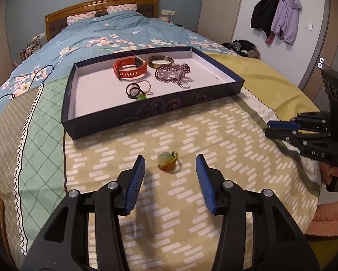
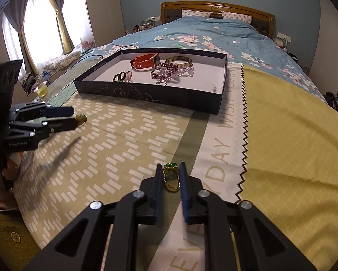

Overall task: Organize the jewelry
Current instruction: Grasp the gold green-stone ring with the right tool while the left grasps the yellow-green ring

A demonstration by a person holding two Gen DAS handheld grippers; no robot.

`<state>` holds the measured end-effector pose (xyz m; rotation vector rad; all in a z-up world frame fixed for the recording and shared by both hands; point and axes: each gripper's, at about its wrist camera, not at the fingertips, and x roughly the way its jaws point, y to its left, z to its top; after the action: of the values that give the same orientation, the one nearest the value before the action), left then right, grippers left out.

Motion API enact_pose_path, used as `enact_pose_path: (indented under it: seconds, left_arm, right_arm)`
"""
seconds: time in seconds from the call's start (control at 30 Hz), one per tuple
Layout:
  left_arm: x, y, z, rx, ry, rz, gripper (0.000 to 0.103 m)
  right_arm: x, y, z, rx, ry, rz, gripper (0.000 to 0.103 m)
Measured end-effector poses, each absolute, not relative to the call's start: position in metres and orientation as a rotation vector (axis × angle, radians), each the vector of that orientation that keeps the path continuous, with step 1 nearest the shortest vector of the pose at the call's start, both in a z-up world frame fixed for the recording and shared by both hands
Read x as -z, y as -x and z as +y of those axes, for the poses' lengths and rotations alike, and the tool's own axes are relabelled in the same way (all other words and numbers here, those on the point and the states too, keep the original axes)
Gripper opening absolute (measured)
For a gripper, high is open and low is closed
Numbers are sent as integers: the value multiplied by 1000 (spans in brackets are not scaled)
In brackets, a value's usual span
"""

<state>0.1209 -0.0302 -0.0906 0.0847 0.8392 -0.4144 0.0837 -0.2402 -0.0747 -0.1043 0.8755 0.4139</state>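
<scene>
One dark tray (image 1: 216,91) near the bed's middle holds: one orange watch (image 1: 130,69), one bangle (image 1: 160,61), one purple bead strand (image 1: 172,73), two black rings (image 1: 133,89). On the bedspread toward the bed's foot edge: two rings, one pale green (image 1: 166,160), one green-stoned (image 2: 170,176). Grippers: two.

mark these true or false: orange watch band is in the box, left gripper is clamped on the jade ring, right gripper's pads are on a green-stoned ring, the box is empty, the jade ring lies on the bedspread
1. The orange watch band is in the box. True.
2. The left gripper is clamped on the jade ring. False: its jaws stand apart, the ring untouched between them.
3. The right gripper has its pads on a green-stoned ring. True.
4. The box is empty. False: it holds several jewelry pieces.
5. The jade ring lies on the bedspread. True.
</scene>
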Motion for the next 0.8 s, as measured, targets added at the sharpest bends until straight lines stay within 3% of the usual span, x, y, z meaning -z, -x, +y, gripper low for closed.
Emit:
enact_pose_path:
  seconds: [0.1, 0.5, 0.8]
  left_arm:
    - [93, -122, -31, 416, -90, 851, 43]
    - [98, -134, -30, 398, -65, 900, 17]
    - [94, -132, -28, 401, -53, 876, 17]
  right_arm:
    - [73, -85, -239, -419, 97, 870, 11]
    - [62, -95, -227, -470, 50, 829, 11]
    - [58, -103, -217, -505, 12, 807, 11]
